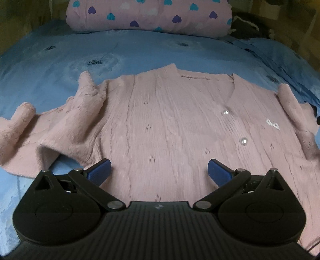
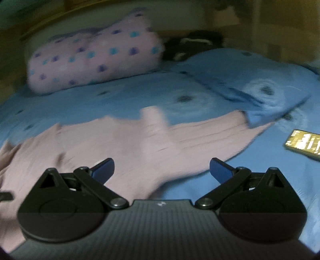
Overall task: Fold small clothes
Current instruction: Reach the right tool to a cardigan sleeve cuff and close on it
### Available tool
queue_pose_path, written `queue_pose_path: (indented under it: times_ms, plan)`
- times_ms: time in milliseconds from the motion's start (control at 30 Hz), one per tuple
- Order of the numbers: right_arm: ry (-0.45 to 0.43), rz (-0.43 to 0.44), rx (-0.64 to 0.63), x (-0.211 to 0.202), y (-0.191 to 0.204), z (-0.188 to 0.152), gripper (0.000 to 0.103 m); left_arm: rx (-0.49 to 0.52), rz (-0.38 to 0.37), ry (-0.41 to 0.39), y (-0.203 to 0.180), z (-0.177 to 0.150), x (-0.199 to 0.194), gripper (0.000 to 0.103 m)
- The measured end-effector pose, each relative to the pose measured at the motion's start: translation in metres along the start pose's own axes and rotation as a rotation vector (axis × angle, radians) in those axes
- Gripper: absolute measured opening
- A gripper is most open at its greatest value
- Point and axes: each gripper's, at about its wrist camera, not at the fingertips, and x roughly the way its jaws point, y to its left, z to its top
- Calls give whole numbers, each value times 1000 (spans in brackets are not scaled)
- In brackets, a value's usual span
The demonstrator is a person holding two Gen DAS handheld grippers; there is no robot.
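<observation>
1. Left claw (image 1: 159,170): blue fingers spread wide, holding nothing, hovering over the lower body of the pink ribbed knit cardigan (image 1: 170,124).
2. Cardigan lies flat, front up, on the blue bedspread with dark flower prints (image 1: 60,58); V-neck is ahead of the left claw and a bit to its right.
3. Left of the left claw: one fluffy pink sleeve (image 1: 46,128), bunched and wrinkled, spread out sideways on the bed.
4. Right of the left claw: two shiny round buttons (image 1: 243,140) along the placket, small white motif beside them; other sleeve runs off toward the frame edge.
5. Far ahead of the left claw: pink pillow with purple and teal hearts (image 1: 150,16) at the head of the bed.
6. Right claw (image 2: 162,169): fingers wide apart, empty, hovering over the cardigan's edge; view is motion-blurred.
7. Ahead and right of the right claw: long pink sleeve (image 2: 210,130) stretched out, its end touching a folded corner of blue bedding (image 2: 266,112).
8. Far right of the right claw: dark phone with lit screen (image 2: 304,144) lying on the bedspread, apart from the cardigan.
</observation>
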Motion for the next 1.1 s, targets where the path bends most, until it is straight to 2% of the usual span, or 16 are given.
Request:
queue_pose_path:
  times_ms: [133,233,433,600,800,1000,1067,1100]
  plan:
    - [-8,-113,100,25,-38,7,103,-24,3,-13,2,3,11,103]
    - [22,-153,180,42,-66,11,103,-29,30,-28,2,3,18,103]
    - [45,-219,258,72,-100,17,103,-15,55,-42,1,3,25,103]
    - [99,-179,340,100,-109,13,103,23,81,-55,-5,-2,30,103]
    - [96,-180,266,117,-98,14,103,33,87,-67,-5,-4,32,103]
    - [59,-173,283,119,-101,16,103,34,98,-73,-8,-6,32,103]
    - [44,-166,297,119,-103,16,99,34,100,-74,-8,-6,32,103]
    - [36,-165,299,119,-103,17,92,36,101,-75,-9,-7,31,103]
